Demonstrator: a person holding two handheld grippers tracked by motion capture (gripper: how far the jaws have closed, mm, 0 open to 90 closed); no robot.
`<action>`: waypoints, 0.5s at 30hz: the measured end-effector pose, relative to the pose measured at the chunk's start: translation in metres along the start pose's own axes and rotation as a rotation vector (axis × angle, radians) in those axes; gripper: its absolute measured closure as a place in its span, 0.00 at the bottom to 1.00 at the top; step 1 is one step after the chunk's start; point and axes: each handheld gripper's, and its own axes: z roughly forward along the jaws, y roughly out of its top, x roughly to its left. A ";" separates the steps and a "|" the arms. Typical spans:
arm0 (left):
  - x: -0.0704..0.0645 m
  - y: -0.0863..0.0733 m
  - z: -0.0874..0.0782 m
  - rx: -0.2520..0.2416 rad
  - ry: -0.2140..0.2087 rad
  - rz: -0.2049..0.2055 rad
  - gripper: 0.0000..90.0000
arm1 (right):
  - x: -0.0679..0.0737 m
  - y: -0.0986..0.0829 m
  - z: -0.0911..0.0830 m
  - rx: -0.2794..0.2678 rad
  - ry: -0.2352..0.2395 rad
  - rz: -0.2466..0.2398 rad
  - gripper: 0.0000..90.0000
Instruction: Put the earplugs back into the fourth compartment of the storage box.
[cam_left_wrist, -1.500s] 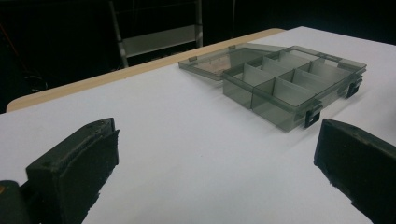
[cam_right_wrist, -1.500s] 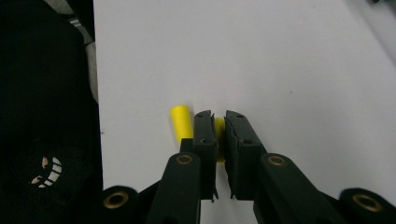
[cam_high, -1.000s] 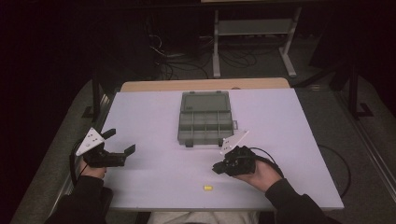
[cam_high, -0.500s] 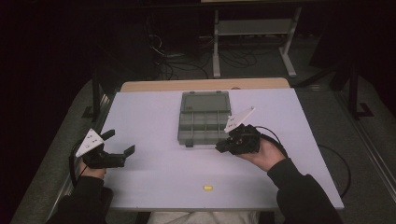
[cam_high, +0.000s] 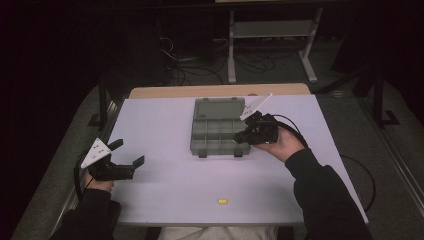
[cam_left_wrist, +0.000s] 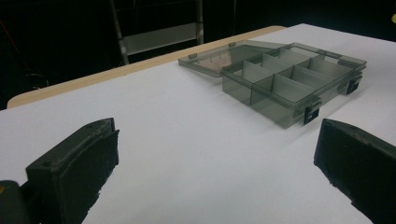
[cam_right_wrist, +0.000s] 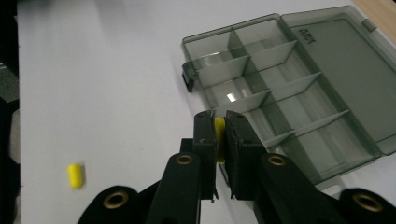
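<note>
A smoky grey compartment box (cam_high: 218, 131) lies open in the middle of the white table, its lid (cam_right_wrist: 343, 60) folded flat behind it. My right gripper (cam_high: 243, 136) hovers over the box's right front corner, shut on a small yellow piece (cam_right_wrist: 219, 137) pinched between its jaws. A second yellow piece (cam_high: 222, 201) lies on the table near the front edge, also seen as a small yellow piece (cam_right_wrist: 74, 175) in the right gripper view. My left gripper (cam_high: 129, 153) rests at the table's left side, open and holding nothing. The box (cam_left_wrist: 289, 79) sits far ahead of its jaws.
The white table (cam_high: 165, 185) ends in a wooden strip (cam_high: 220, 91) at the back. Behind it, cables and a metal stand (cam_high: 270, 30) sit on the dark floor. A cable (cam_high: 295, 127) loops from my right gripper.
My right gripper has carried the yellow piece from the front of the table forward to the box's right front corner. The left gripper has stayed still.
</note>
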 end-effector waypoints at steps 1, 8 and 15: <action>0.000 0.000 0.000 0.000 0.000 0.000 0.00 | -0.003 0.001 0.000 -0.002 -0.006 0.003 0.91; 0.000 0.000 0.000 0.001 -0.001 0.001 0.00 | -0.015 0.014 0.001 0.022 -0.038 -0.011 0.92; 0.000 0.000 0.000 0.000 -0.002 -0.002 0.00 | -0.027 0.022 0.007 0.041 -0.050 -0.011 0.92</action>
